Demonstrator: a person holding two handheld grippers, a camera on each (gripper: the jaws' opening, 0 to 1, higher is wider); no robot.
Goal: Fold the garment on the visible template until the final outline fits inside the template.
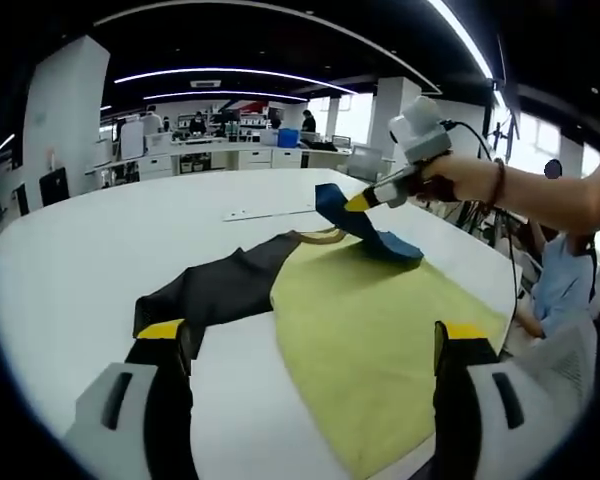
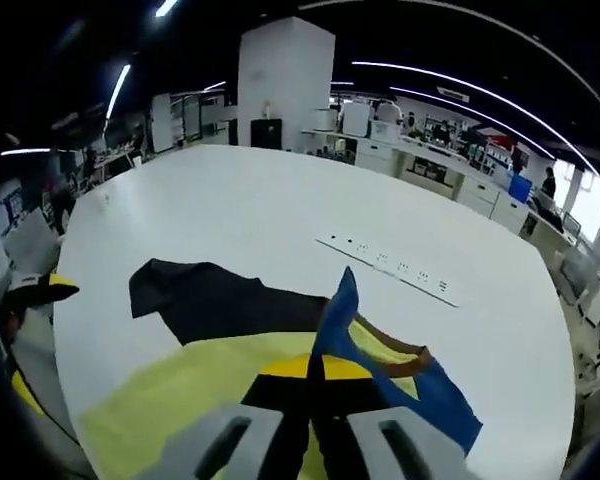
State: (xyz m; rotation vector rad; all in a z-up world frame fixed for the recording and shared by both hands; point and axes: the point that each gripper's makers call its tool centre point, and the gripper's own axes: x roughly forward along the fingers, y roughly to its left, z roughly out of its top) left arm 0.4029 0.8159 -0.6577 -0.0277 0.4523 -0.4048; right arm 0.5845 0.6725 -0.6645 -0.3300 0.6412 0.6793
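Table: large white rounded top; spans most of the left gripper view and the middle of the right gripper view; office desks and shelving along the upper edge beyond it.

Garment: T-shirt lying flat on the table; yellow-green body, black sleeve, blue sleeve, brown collar band; in the left gripper view the long axis runs from the collar at centre down toward the lower right of the frame, hem end nearest the camera; black sleeve points toward the left of the frame, spread flat; blue sleeve lifted off the table at upper centre-right and partly doubled over the body; in the right gripper view the body sits at lower centre, the collar toward the right, the black sleeve reaching to the left.

Left gripper: own two yellow-tipped jaws rise from the lower edge of the left gripper view, set wide apart, nothing between them; body of the garment lies between and beyond them.

Right gripper: enters the left gripper view from the upper right, held in a person's hand; yellow tips pinched closed on the blue sleeve; in the right gripper view the jaws meet at lower centre with the blue cloth rising from between them.

Strip: narrow white strip with dark dots, flat on the table beyond the collar, well apart from the garment.
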